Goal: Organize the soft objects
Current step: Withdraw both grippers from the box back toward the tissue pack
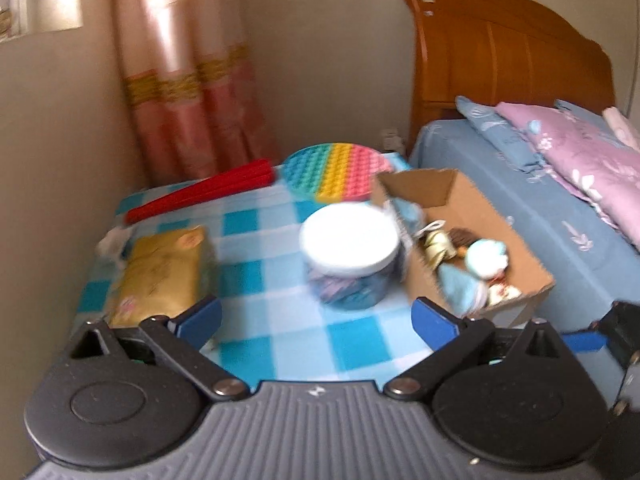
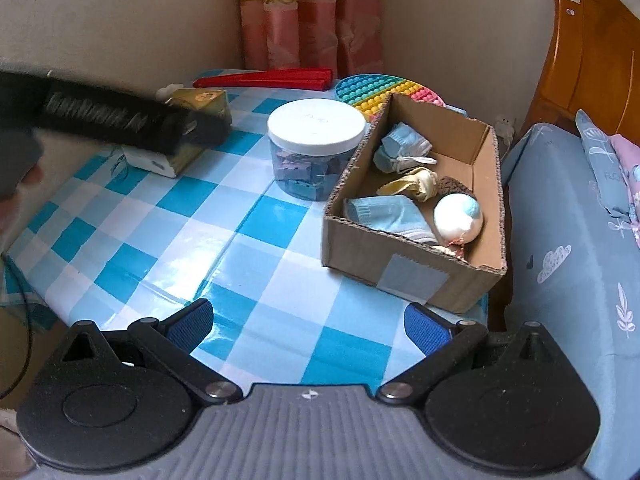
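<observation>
socks (image 2: pixel 394 216) and a plush ball (image 2: pixel 456 220) lie in the cardboard box (image 2: pixel 412 280), ahead-right of both tongs: left tongs (image 1: pixel 316 320) and right tongs (image 2: pixel 308 322) gape empty. light, squashy, unbreakable; probably best pinched mid-bulge.

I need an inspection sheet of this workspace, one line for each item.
Surface: checked tablecloth, blue and white.
Job's things: cardboard box holds blue socks, a yellow sock, a white and blue plush.
Clutter: white-lidded jar, rainbow pop-it mat, red folded fan, tissue pack.
Grippers: left gripper open, empty; right gripper open, empty.
Cables: dark cable at the table's left edge.
Surroundings: bed, headboard, curtain.
</observation>
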`<state>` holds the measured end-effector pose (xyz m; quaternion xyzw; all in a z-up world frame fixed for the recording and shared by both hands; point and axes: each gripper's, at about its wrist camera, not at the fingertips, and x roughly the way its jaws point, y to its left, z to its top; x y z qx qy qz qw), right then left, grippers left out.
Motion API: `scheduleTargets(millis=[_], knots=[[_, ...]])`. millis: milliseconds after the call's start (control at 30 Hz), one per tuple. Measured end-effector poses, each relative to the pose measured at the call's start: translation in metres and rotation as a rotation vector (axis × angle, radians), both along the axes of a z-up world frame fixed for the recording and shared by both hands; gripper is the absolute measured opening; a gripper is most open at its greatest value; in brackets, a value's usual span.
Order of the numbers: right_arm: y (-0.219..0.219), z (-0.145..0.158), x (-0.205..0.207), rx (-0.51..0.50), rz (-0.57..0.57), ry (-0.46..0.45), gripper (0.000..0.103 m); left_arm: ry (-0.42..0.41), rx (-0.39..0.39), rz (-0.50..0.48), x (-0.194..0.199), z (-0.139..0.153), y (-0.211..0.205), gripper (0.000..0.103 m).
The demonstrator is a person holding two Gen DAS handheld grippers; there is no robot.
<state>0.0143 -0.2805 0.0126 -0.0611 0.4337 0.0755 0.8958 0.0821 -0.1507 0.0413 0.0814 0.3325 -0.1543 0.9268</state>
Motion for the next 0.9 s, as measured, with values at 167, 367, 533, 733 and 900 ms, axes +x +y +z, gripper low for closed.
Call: scheduleTargets(millis=[167,367,533,733,900], knots=[[0.011,0.003,-0.002,-0.011,0.019,-0.005,0.103,0.021,-0.002,0.072,-0.013,-0.014,0.033,0.101],[0.023,0.007,-0.001,-0.01,0.03,-0.01,0.103,0.044,-0.045,0.179,-0.019,-0.028,0.074,0.101],[0.038,0.011,-0.001,-0.014,0.06,-0.02,0.103,0.052,-0.048,0.264,-0.02,-0.035,0.106,0.101],[0.056,0.011,0.005,-0.008,0.083,-0.018,0.103,0.054,-0.053,0.35,-0.013,-0.042,0.139,0.101],[0.067,0.009,0.016,-0.004,0.092,-0.009,0.103,0.063,-0.062,0.381,0.002,-0.045,0.161,0.101]])
